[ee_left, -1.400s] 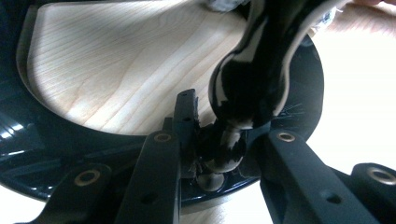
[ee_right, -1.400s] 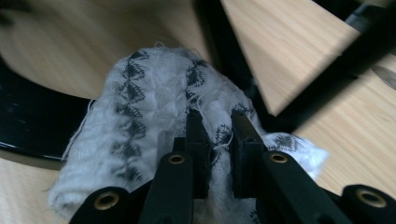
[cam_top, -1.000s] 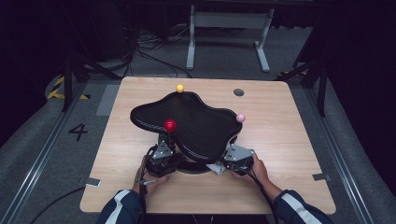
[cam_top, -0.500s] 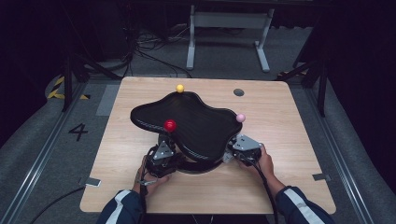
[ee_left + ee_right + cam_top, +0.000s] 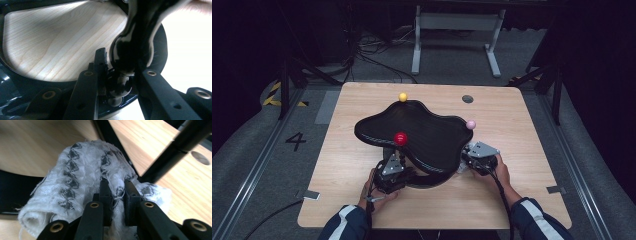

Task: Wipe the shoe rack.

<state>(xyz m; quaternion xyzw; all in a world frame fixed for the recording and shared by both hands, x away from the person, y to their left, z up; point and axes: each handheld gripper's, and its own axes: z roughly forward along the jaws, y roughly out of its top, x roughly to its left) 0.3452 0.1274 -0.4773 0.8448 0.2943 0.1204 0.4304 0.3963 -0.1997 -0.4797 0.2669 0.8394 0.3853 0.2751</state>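
**Cloth brought up to the black stand's right edge**

Cloth (image 5: 82, 182), white with a grey zigzag weave, sits bunched between my right gripper's (image 5: 476, 159) jaws, which are closed tight on it. A second ago that gripper was lower, near the front of the table (image 5: 532, 130); it has since slid up and outward, and now rests against the right edge of the black wavy tray (image 5: 422, 127), just below the pink ball (image 5: 470, 124). I take this to mean the cloth has reached the spot it is meant to wipe.

My left gripper (image 5: 393, 167) has stayed put under the tray's front edge, below the red ball (image 5: 400, 138). Its jaws are closed around the glossy black stem (image 5: 125, 62) beneath the tray, steadying the stand. A yellow ball (image 5: 402, 96) sits at the tray's far edge.
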